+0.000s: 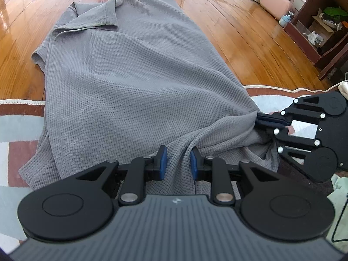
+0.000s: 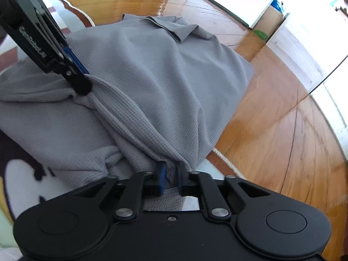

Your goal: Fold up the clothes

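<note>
A grey waffle-knit polo shirt (image 1: 134, 82) lies lengthwise, its collar (image 1: 104, 10) at the far end on the wooden floor and its hem end on the rug. My left gripper (image 1: 178, 163) is shut on a raised fold of the hem, which shows between its blue pads (image 1: 162, 163). To its right, my right gripper (image 1: 263, 119) pinches the hem's right corner, and the cloth draws tight toward it. In the right wrist view the right gripper (image 2: 170, 175) is shut on the shirt (image 2: 163, 82), with the left gripper (image 2: 83, 82) at the upper left pulling creases.
A patterned rug (image 1: 17, 108) with a white fringe lies under the near end of the shirt, and glossy wooden floor (image 1: 239, 32) lies beyond. A pink case (image 1: 276, 4), a light blue bottle (image 1: 285, 19) and a dark wooden shelf (image 1: 322, 28) stand at the far right.
</note>
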`<action>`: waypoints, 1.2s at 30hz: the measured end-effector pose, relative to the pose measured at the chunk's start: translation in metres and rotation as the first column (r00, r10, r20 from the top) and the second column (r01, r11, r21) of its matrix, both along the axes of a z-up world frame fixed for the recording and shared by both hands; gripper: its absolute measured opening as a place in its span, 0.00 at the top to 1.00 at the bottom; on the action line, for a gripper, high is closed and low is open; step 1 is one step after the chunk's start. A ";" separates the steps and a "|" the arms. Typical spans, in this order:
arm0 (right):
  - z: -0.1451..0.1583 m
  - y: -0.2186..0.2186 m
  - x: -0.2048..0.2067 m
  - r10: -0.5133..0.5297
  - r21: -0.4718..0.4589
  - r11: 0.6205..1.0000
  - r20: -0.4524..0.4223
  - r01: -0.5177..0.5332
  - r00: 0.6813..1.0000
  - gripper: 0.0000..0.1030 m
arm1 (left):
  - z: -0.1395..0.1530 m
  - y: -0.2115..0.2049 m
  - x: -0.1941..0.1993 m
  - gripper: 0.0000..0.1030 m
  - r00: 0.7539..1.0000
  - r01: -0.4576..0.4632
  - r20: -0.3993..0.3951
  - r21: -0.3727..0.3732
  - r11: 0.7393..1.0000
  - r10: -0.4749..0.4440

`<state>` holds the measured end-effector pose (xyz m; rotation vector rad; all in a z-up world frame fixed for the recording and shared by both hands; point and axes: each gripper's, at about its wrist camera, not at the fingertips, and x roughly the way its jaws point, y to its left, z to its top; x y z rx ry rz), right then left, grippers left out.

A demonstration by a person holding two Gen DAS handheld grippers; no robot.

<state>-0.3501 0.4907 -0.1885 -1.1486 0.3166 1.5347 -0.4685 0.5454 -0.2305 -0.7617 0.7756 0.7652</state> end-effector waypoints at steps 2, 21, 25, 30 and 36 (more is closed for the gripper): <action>0.007 -0.009 -0.004 0.003 0.016 1.000 0.012 -0.003 1.000 0.97 | 0.003 0.000 -0.002 0.79 1.000 0.004 -0.015 -0.017 1.000 -0.004; 0.053 -0.106 0.036 -0.071 -0.100 0.994 -0.228 0.049 0.971 0.89 | 0.016 -0.092 0.010 0.49 0.890 0.342 -0.366 0.139 0.929 -0.273; 0.061 -0.114 0.032 0.015 -0.108 0.993 -0.282 -0.047 0.959 0.79 | 0.019 -0.104 0.012 0.38 0.860 0.369 -0.446 0.214 0.904 -0.246; 0.069 -0.105 0.032 0.087 -0.049 0.993 -0.356 -0.112 0.930 0.55 | 0.037 -0.096 0.000 0.37 0.923 0.291 -0.330 0.262 0.920 -0.198; 0.026 -0.066 0.034 -0.042 -0.265 0.956 -0.547 -0.125 0.836 0.54 | 0.008 -0.088 0.016 0.39 0.888 0.383 -0.319 0.115 0.917 -0.331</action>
